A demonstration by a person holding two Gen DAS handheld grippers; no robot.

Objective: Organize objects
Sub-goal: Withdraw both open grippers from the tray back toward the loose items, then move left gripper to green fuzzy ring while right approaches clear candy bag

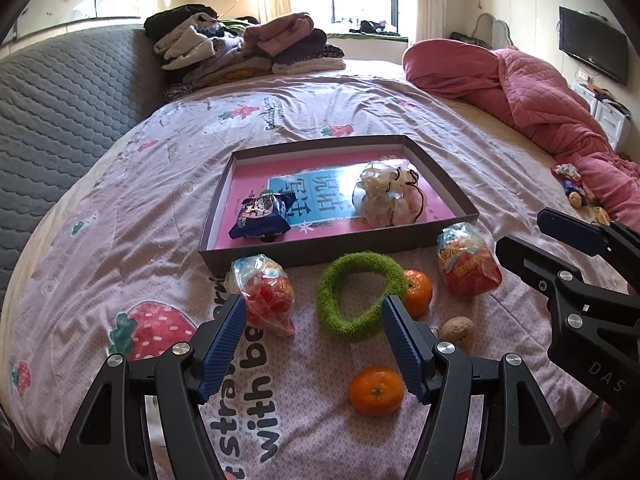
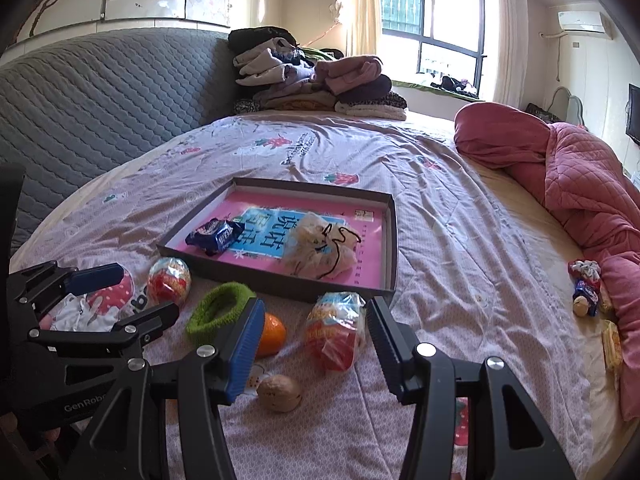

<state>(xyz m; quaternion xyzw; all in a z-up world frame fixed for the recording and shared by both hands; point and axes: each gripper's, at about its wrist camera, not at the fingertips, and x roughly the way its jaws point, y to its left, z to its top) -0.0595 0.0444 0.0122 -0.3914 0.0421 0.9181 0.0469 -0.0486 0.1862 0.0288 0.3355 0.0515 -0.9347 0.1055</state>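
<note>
On the bed a shallow brown box (image 1: 340,246) holds a blue cookie pack (image 1: 262,216) and cream mesh pouches (image 1: 388,196). In front of it lie two snack bags (image 1: 266,292) (image 1: 468,266), a green scrunchie (image 1: 340,322), two tangerines (image 1: 418,292) (image 1: 376,390) and a walnut (image 1: 458,332). My left gripper (image 1: 312,314) hovers open over the scrunchie, holding nothing. My right gripper (image 2: 316,308) is open; the right snack bag (image 2: 336,332) lies between its fingers, and I see no pad pressing on it.
A grey quilted headboard (image 1: 60,100) runs along the left. Folded clothes (image 1: 248,48) are piled at the far end of the bed. A pink quilt (image 1: 532,92) is bunched on the right, with small items (image 2: 586,292) beside it.
</note>
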